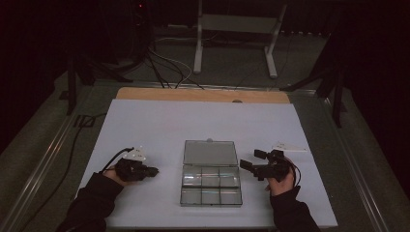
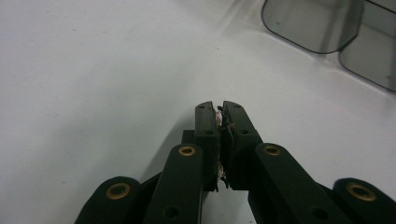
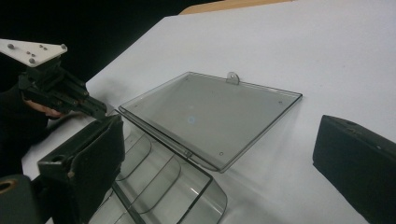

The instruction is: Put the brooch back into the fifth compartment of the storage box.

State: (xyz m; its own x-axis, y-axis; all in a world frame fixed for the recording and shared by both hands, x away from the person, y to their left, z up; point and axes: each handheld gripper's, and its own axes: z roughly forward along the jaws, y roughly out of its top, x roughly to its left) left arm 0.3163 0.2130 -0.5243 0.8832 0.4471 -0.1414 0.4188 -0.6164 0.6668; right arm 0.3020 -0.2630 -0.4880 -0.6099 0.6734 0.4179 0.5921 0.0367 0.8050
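A clear plastic compartment box (image 1: 211, 186) lies open in the middle of the white mat, its lid (image 1: 210, 152) folded back flat behind it. My left gripper (image 1: 153, 170) rests on the mat left of the box, pointing toward it. In the left gripper view its jaws (image 2: 220, 106) are pressed together with nothing held, and a corner of the box (image 2: 317, 23) shows at the upper right. My right gripper (image 1: 252, 159) sits just right of the box, open. In the right gripper view its wide jaws (image 3: 219, 123) frame the lid (image 3: 210, 116) and compartments (image 3: 159, 186), with the left gripper (image 3: 60, 93) beyond.
The white mat (image 1: 159, 125) covers a wooden table (image 1: 203, 94). A small white flat piece (image 1: 289, 147) lies near the mat's right edge. Cables (image 1: 164, 67) and a white stand's legs (image 1: 270, 53) are on the dark floor beyond.
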